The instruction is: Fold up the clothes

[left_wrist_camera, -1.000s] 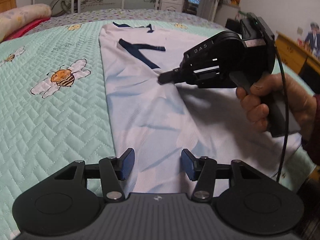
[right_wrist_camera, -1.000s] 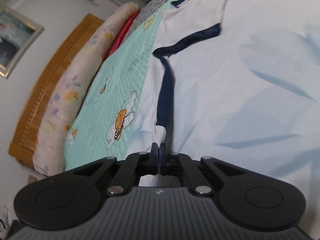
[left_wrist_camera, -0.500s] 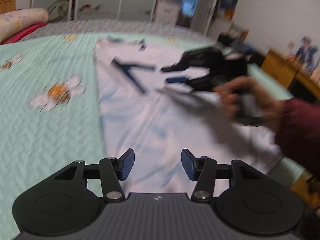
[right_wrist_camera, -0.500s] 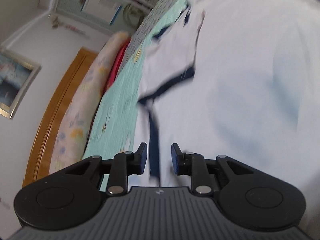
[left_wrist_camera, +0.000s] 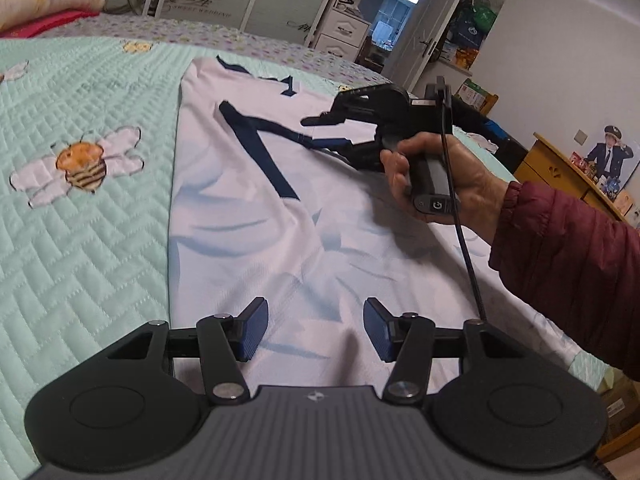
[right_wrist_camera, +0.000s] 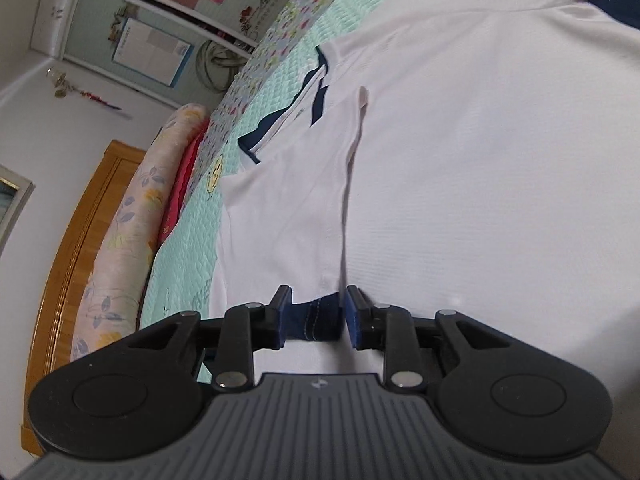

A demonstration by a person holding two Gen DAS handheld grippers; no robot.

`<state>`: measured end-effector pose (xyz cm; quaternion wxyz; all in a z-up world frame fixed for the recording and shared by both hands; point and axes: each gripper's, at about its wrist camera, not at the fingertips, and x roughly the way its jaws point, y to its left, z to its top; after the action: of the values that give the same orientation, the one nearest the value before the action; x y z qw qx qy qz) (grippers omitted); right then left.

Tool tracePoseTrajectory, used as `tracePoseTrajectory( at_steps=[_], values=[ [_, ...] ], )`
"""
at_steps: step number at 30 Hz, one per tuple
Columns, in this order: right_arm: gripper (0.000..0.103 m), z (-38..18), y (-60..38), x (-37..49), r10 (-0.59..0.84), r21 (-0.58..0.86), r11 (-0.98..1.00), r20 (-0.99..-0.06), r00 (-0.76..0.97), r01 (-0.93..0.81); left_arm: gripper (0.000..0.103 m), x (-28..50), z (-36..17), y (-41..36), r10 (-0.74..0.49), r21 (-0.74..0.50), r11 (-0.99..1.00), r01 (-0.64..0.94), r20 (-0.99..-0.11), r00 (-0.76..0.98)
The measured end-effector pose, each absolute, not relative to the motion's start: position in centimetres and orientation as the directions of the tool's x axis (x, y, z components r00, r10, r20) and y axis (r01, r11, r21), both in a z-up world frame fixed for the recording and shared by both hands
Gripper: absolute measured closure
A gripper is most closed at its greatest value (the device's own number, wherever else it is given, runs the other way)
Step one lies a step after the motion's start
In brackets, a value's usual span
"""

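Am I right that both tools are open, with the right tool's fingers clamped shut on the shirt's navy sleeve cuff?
Not quite. The right tool is open, as the right wrist view shows: its fingers stand apart on either side of the navy sleeve cuff of the shirt, not clamped on it. The left tool is open too.

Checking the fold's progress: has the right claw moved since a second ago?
Yes. The right claw has shifted away from the bee-print quilt, toward the white navy-trimmed shirt's collar, and opened.
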<state>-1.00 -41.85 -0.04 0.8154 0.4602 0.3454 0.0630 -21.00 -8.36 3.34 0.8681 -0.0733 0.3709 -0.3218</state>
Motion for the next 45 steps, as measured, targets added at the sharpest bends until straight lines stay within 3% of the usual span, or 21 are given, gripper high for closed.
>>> tracePoseTrajectory(
  at_steps=[3,8,22,31,38,42,45],
  values=[
    [0.074,0.0,-41.5,-0.6,0.422,0.787,0.583,-0.507,0.752,0.203,0.047,-21.1,3.1,-8.5,-0.607,-0.352,0.785,0.510,-0.604,0.517],
    [0.094,0.0,-41.6,-0.6,0.418,0.776,0.595,-0.519,0.745,0.207,0.047,-21.0,3.0,-8.5,-0.606,-0.353,0.786,0.508,-0.605,0.516],
    [0.096,1.0,-42.8,-2.0,0.343,0.710,0.677,-0.539,0.769,0.196,0.045,-20.9,2.9,-8.4,-0.615,-0.363,0.778,0.513,-0.608,0.502],
    [0.091,0.4,-43.3,-2.4,0.358,0.739,0.642,-0.524,0.773,0.203,0.045,-20.9,2.8,-8.4,-0.621,-0.371,0.774,0.513,-0.604,0.499],
    [0.084,2.9,-42.2,-5.9,0.272,0.683,0.697,-0.531,0.802,0.216,0.044,-20.9,2.8,-8.1,-0.643,-0.398,0.757,0.518,-0.595,0.483],
    [0.083,2.5,-39.6,-4.8,0.481,0.761,0.644,-0.485,0.731,0.081,0.044,-21.1,2.8,-8.3,-0.652,-0.390,0.746,0.540,-0.594,0.471],
    [0.073,2.2,-37.1,-3.2,0.541,0.765,0.643,-0.482,0.689,0.030,0.044,-21.2,2.7,-8.2,-0.656,-0.390,0.741,0.546,-0.595,0.465]
  ],
)
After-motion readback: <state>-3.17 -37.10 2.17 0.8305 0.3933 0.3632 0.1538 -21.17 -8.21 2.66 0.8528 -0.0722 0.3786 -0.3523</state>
